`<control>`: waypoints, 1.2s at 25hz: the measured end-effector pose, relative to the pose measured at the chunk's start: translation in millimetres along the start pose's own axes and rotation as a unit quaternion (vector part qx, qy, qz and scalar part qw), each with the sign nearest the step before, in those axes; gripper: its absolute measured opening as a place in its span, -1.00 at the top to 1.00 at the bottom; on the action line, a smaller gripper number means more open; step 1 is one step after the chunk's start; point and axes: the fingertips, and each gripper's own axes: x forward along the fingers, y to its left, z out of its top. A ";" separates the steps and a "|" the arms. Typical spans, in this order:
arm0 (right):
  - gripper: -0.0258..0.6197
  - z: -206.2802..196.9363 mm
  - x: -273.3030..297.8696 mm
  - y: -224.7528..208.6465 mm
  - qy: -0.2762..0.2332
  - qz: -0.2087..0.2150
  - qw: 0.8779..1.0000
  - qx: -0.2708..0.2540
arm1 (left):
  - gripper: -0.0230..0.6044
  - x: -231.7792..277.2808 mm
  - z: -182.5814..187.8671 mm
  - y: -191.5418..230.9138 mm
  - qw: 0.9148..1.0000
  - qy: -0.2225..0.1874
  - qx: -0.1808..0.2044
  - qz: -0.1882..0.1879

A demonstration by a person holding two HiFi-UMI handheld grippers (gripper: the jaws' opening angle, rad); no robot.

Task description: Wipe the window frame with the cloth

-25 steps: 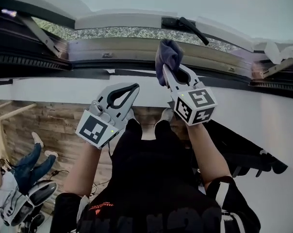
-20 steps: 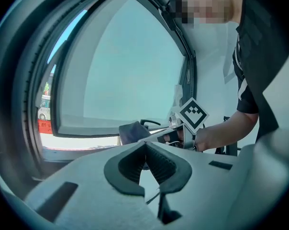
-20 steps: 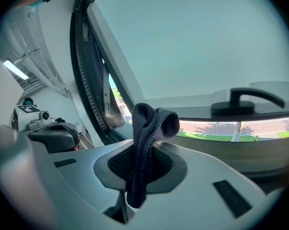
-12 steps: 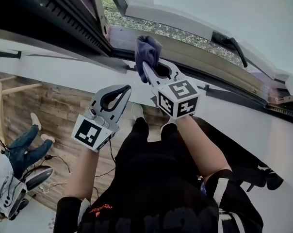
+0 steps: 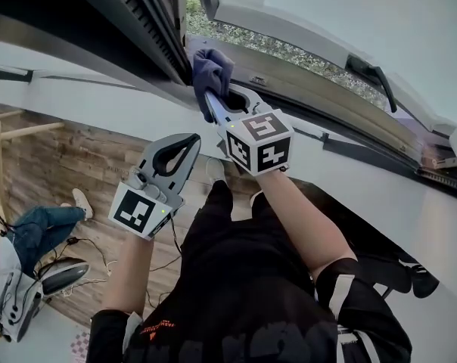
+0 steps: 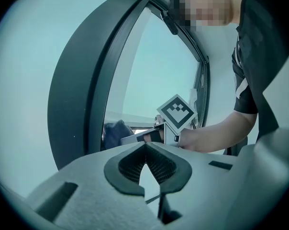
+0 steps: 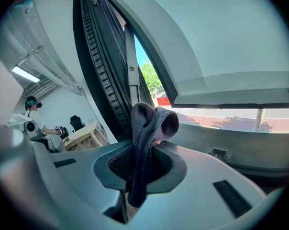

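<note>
Change over the last second: the cloth and the right claw are now found further left along the lower window frame, carried from near its middle to its left corner. The left claw is held low, much as before.

Left: the left claw is seen pressed together tip to tip, with nothing between the jaws. It is kept well apart from the frame.

Centre: the cloth is pinched between the right claw's jaws. Its bunched head stands out beyond the tips and is set against the corner where the black ribbed rail meets the lower frame.

Step judged in hand: wiping of the corner. Pressure should be passed through the cloth's head only, and the hard jaw tips kept off the frame. The stroke is best drawn along the channel, then worked into the corner. Only a narrow strip is clamped, so the cloth could be dragged out by the ribs.

Materials: the cloth is dark blue-grey, soft and fine-knit, and is folded into a loop. The jaw pads are black and ribbed. The frame is pale, smooth and matt, with a small screwed fitting. Right: a slim black lever handle is noted.
</note>
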 end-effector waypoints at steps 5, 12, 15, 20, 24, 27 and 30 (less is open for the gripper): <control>0.79 -2.7 -5.0 -9.2 -0.003 -0.010 1.000 0.014 | 0.86 2.6 -2.8 -2.2 1.000 0.003 -0.002 -0.004; 0.79 -6.8 -22.9 -27.5 -0.008 -0.024 0.999 0.025 | 0.86 21.2 0.3 -19.1 1.000 0.007 -0.003 -0.024; 0.79 -8.9 -33.0 -36.7 -0.011 -0.028 0.999 0.030 | 0.86 30.6 1.7 -27.0 0.999 0.005 0.005 -0.031; 0.79 -12.2 -50.0 -49.7 -0.016 -0.035 0.998 0.040 | 0.86 44.5 1.8 -43.2 0.999 0.023 -0.004 -0.043; 0.79 -14.8 -63.7 -61.1 -0.019 -0.042 0.998 0.046 | 0.86 55.8 2.5 -54.4 0.998 0.027 -0.002 -0.053; 0.79 -17.1 -74.3 -70.0 -0.023 -0.049 0.997 0.049 | 0.86 64.6 4.1 -62.0 0.998 0.027 0.005 -0.061; 0.79 -20.2 -85.8 -79.2 -0.026 -0.057 0.997 0.053 | 0.86 73.8 6.1 -70.0 0.997 0.023 0.015 -0.070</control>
